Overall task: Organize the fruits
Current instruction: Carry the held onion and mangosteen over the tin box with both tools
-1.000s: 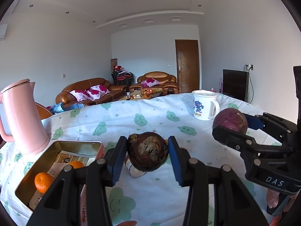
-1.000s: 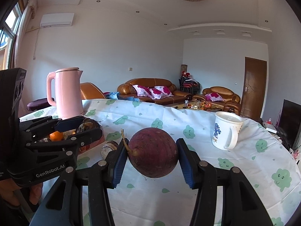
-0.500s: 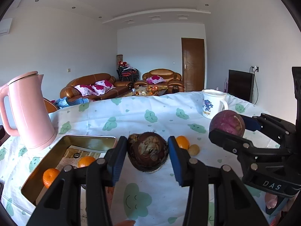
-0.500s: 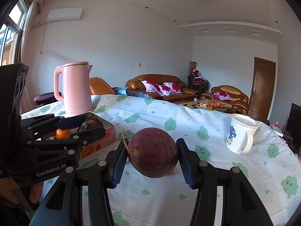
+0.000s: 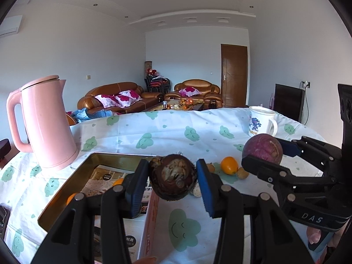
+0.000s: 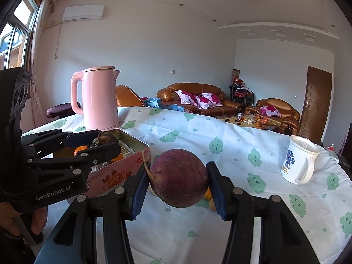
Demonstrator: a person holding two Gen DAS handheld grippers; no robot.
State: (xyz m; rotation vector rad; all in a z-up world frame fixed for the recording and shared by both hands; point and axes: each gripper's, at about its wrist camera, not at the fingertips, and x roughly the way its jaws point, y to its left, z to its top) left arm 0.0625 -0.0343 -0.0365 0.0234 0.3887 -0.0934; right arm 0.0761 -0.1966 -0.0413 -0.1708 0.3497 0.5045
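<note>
My left gripper (image 5: pixel 171 181) is shut on a dark brown mangosteen (image 5: pixel 173 178) and holds it above the near right edge of the pink tin box (image 5: pixel 72 187), which has small oranges (image 5: pixel 117 181) inside. My right gripper (image 6: pixel 178 183) is shut on a round purple passion fruit (image 6: pixel 179 177) and holds it above the tablecloth, right of the tin (image 6: pixel 132 145). The right gripper also shows in the left wrist view (image 5: pixel 264 154). The left gripper shows in the right wrist view (image 6: pixel 103 142). An orange (image 5: pixel 229 165) and small brown fruits (image 5: pixel 242 173) lie on the cloth.
A pink kettle (image 5: pixel 44 125) stands behind the tin at the left. A white mug (image 5: pixel 260 124) stands at the far right of the table. The tablecloth (image 5: pixel 167 132) is white with green clouds. Sofas and a door lie beyond.
Both grippers have moved left toward the tin with their fruits still held. The tin and kettle now sit closer, and the orange on the cloth has come into view.
</note>
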